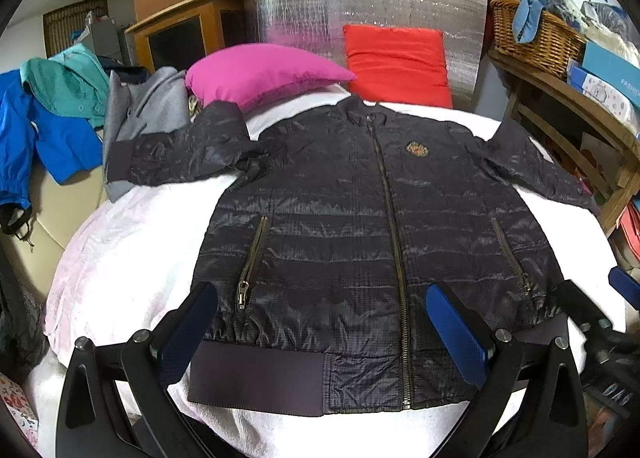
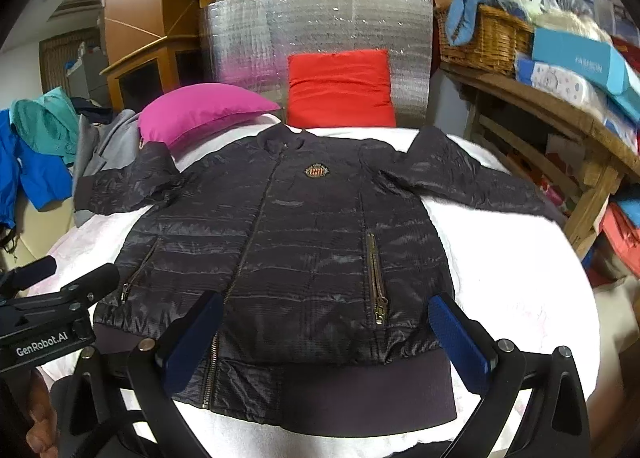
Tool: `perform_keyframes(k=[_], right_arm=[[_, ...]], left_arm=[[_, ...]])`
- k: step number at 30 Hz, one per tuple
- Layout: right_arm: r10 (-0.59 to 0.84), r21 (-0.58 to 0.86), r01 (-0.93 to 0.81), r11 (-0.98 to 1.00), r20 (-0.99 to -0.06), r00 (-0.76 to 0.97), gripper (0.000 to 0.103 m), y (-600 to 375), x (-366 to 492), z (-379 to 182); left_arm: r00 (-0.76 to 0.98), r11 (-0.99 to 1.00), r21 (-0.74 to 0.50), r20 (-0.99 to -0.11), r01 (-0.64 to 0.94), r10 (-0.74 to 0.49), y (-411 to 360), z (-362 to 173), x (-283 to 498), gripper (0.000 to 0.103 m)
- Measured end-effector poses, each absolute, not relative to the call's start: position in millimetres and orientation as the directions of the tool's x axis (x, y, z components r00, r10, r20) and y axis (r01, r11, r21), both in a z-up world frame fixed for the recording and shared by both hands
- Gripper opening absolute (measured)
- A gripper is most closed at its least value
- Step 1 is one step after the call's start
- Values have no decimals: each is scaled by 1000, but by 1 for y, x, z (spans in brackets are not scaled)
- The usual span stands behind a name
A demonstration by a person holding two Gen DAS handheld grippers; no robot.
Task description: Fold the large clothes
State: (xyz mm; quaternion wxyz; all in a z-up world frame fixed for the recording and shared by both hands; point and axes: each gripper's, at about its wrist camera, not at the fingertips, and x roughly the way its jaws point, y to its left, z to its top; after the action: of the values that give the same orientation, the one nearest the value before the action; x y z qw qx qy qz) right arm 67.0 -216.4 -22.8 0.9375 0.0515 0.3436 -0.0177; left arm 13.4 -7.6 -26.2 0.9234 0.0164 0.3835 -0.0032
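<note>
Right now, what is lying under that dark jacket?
The dark jacket lies spread flat on a white cover, which shows all around it. Anything directly beneath the jacket is hidden.

A dark quilted jacket [image 1: 340,218] lies flat and face up on a white sheet, zipped shut, collar at the far end. Both sleeves spread sideways, and a small crest badge [image 1: 416,149] sits on the chest.

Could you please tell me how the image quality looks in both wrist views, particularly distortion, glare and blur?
Left wrist view: strong fisheye bending with dark corners; the white bed cover is overexposed, the dark jacket shows soft sheen, and the open left tongs are slightly soft. Right wrist view: same bending; the foil panel glitters, and the open right tongs look blurred.
</note>
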Motion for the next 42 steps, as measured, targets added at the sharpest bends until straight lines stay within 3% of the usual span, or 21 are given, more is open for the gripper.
perform_keyframes(k=[10, 18, 24, 27, 31, 32, 34, 35, 36, 38, 42], right_arm=[[207, 516, 240, 822, -664, 718, 103, -370, 86, -79], [227, 802, 370, 469, -515, 827, 103, -531, 143, -121], [164, 873, 406, 269, -457, 874, 94, -625, 201, -149], [135, 864, 435, 252, -477, 869, 83, -647, 227, -158], [107, 824, 495, 275, -538, 836, 82, -663, 255, -169], [87, 805, 512, 299, -557, 826, 78, -666, 263, -167], [73, 753, 554, 354, -613, 787, 59, -666, 277, -165], [67, 705, 595, 386, -665, 744, 32, -666, 286, -163], [56, 676, 614, 408, -690, 722, 21, -668, 291, -160], [-15, 586, 629, 511, -726, 688, 15, -658, 305, -135], [-126, 441, 571, 692, -706, 697, 13, -619, 330, -63]], left_arm=[[578, 994, 50, -810, -97, 97, 30, -91, 69, 103], [576, 995, 92, -812, -33, 94, 10, -111, 115, 103], [597, 997, 73, -800, -2, 60, -5, -120, 146, 103], [606, 998, 69, -794, 7, 50, -8, -124, 155, 103], [607, 998, 58, -794, 23, 32, -10, -130, 164, 103], [606, 998, 48, -795, 27, 22, -9, -130, 166, 103], [606, 999, 15, -796, 32, -7, -8, -128, 171, 103], [615, 999, -6, -788, 33, -25, -8, -125, 174, 103], [625, 999, -19, -779, 38, -39, -8, -123, 178, 103], [637, 998, -26, -769, 51, -53, -8, -122, 183, 103], [650, 996, -60, -755, 59, -84, -2, -123, 195, 103]])
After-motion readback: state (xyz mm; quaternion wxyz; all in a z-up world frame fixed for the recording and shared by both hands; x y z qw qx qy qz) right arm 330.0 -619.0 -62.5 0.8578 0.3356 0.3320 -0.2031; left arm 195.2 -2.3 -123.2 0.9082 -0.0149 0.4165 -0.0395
